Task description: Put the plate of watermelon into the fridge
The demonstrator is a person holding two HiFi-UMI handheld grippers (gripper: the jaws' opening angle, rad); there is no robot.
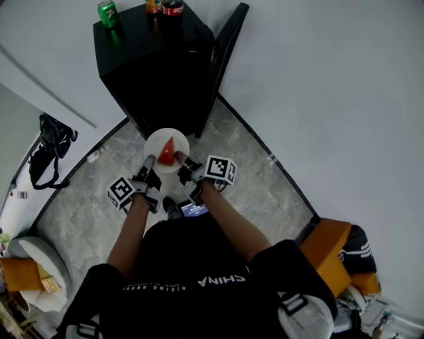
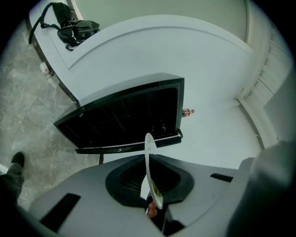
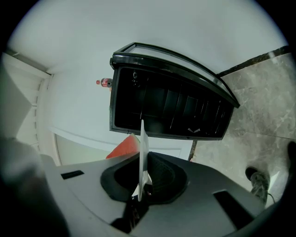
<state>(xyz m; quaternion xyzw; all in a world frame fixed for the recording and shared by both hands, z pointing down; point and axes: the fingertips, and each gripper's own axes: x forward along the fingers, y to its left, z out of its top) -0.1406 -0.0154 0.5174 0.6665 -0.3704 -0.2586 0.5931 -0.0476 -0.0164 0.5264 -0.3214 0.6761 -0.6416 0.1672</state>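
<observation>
A white plate (image 1: 156, 142) with a red watermelon slice (image 1: 166, 151) hangs in front of the black fridge (image 1: 152, 73), whose door (image 1: 228, 40) stands open. My left gripper (image 1: 147, 163) is shut on the plate's left rim and my right gripper (image 1: 180, 160) is shut on its right rim. In the left gripper view the plate (image 2: 150, 159) shows edge-on between the jaws, the open fridge (image 2: 125, 115) beyond. In the right gripper view the plate (image 3: 143, 152) is edge-on too, the watermelon (image 3: 124, 147) to its left and the fridge's dark inside (image 3: 171, 109) ahead.
A green can (image 1: 106, 12) and two more cans (image 1: 163, 6) stand on the fridge top. A black bag (image 1: 48, 149) hangs at the left wall. An orange stool (image 1: 330, 251) is at the right. The person's shoe (image 1: 171, 207) rests on the marble floor (image 1: 252, 179).
</observation>
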